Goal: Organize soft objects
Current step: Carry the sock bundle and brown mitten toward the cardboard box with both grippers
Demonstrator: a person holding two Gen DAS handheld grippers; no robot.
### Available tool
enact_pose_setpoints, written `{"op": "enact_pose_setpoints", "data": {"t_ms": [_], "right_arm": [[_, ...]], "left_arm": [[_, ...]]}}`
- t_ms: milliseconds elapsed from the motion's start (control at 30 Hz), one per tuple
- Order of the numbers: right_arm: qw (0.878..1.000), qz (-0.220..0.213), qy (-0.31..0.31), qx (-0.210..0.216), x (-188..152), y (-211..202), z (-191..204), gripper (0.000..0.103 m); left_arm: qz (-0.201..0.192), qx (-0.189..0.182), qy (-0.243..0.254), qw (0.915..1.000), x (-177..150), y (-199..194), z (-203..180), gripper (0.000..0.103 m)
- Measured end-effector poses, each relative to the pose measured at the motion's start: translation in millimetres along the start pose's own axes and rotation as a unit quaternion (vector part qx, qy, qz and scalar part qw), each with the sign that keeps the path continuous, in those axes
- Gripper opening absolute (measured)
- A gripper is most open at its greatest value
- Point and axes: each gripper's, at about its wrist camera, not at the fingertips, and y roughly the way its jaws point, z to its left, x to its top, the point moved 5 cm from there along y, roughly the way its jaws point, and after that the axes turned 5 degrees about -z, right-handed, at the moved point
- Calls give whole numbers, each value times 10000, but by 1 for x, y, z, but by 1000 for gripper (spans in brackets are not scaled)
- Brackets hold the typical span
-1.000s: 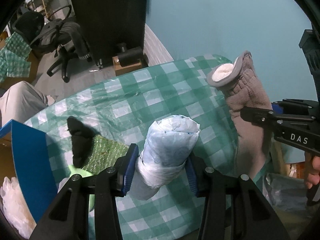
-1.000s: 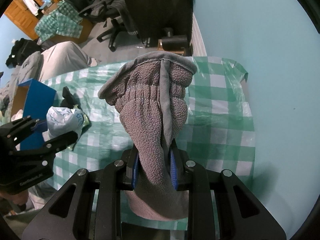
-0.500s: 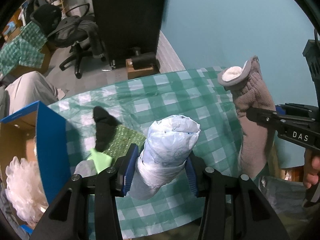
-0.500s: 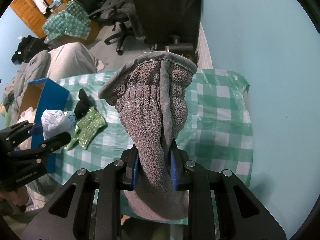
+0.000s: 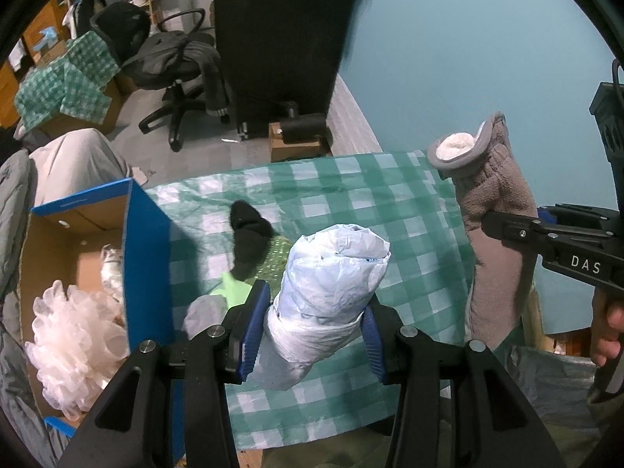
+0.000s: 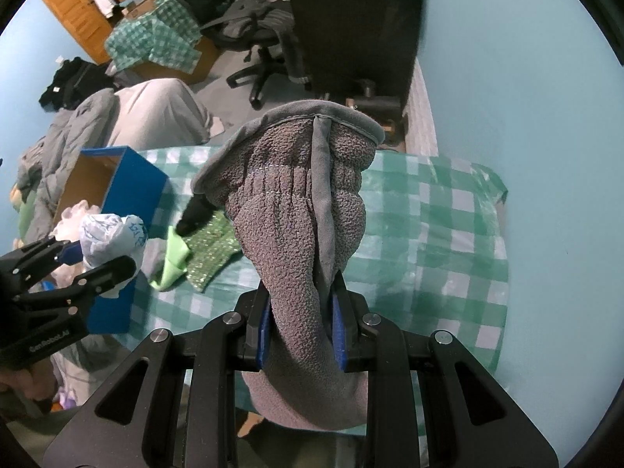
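Observation:
My left gripper is shut on a rolled pale blue plastic bundle and holds it above the checked table. My right gripper is shut on a grey fleece glove, held upright above the table's near edge; the glove also shows in the left wrist view, and the bundle in the right wrist view. A black sock, a green sparkly cloth and a light green cloth lie on the table.
An open blue cardboard box stands at the table's left side, with a white mesh sponge inside. Beyond the table are an office chair, a dark cabinet and a teal wall.
Both grippers have pulled back and up from the table with their loads still held. The blue box and the sponge have come further into the left wrist view.

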Motion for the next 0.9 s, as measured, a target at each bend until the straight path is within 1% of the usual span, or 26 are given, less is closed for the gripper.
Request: {"op": "enact_pose_setpoints", "data": {"t_ms": [533,900], "right_arm": [[9990,-38,-375,255,17,6,53,23],[9963,-13,-695,503,34,19,104,23]], "left_arm": [[-131,216,-213,9995,-5,-28,50,46],[-198,404,-481,9978,-10,-41,98,46]]}}
